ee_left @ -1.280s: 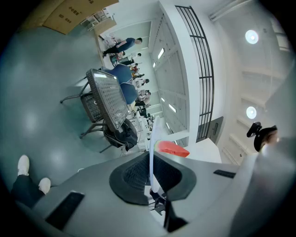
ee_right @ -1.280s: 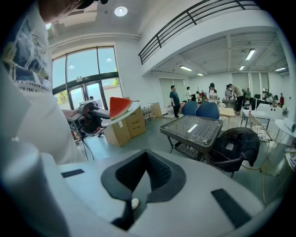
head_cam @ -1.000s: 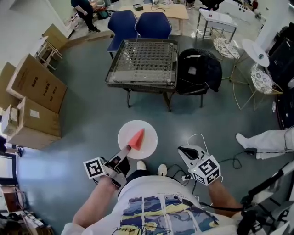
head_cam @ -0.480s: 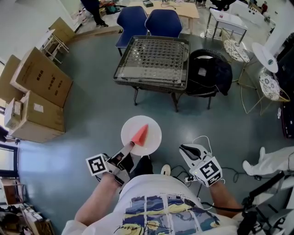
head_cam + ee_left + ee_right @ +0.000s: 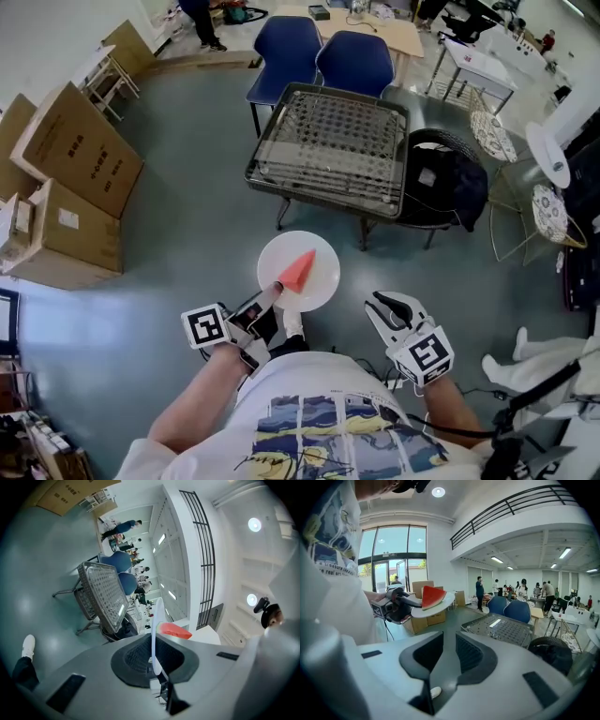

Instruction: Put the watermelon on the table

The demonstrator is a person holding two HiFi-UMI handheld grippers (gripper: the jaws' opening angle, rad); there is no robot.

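Level carrying matters most, I judge: my left hand-held gripper (image 5: 270, 292) is clamped on the rim of a white plate (image 5: 326, 281), so any tilt could slide the watermelon wedge (image 5: 300, 270), red and pointed, lying just beyond its tips. The mesh-topped surface (image 5: 328, 141) stands well ahead. My right hand-held gripper (image 5: 387, 306) hangs released, empty.

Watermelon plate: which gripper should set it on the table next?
Left. The left gripper is shut on the plate at its rim, watermelon on top, facing the table. The right gripper is open and empty, beside the plate.
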